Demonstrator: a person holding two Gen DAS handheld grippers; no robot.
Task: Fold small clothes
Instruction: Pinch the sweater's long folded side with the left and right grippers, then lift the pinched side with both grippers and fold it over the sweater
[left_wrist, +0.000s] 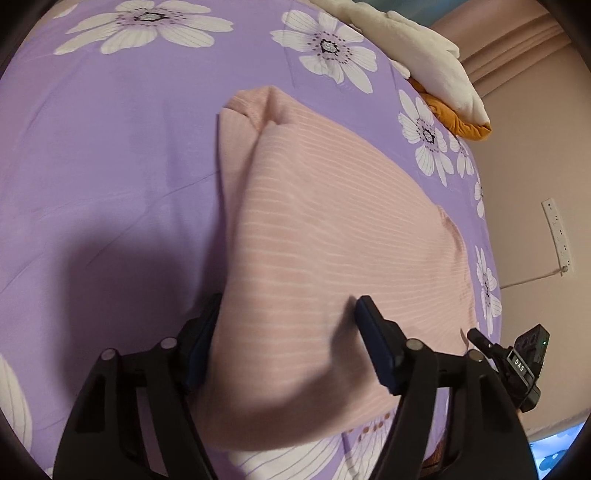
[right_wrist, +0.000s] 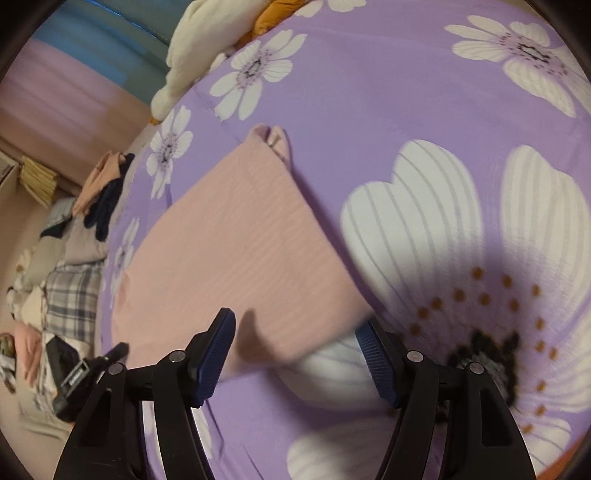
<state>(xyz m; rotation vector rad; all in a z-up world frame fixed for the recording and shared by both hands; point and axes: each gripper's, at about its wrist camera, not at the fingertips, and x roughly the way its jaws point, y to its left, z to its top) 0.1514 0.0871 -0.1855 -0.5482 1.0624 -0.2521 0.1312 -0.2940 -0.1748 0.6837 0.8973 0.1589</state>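
**Two hand-held grippers, jaws apart**

The left hand-held gripper (left_wrist: 286, 343) tilts downward with its dark jaws spread wide. The right hand-held gripper (right_wrist: 295, 354) tilts downward too, its blue-padded fingers (right_wrist: 216, 354) parted, gripping nothing.

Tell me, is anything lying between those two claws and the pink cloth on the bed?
Nothing visible. The pink garment lies bare on the purple bedsheet, with the open left gripper over its near edge and the open right gripper at its near corner.
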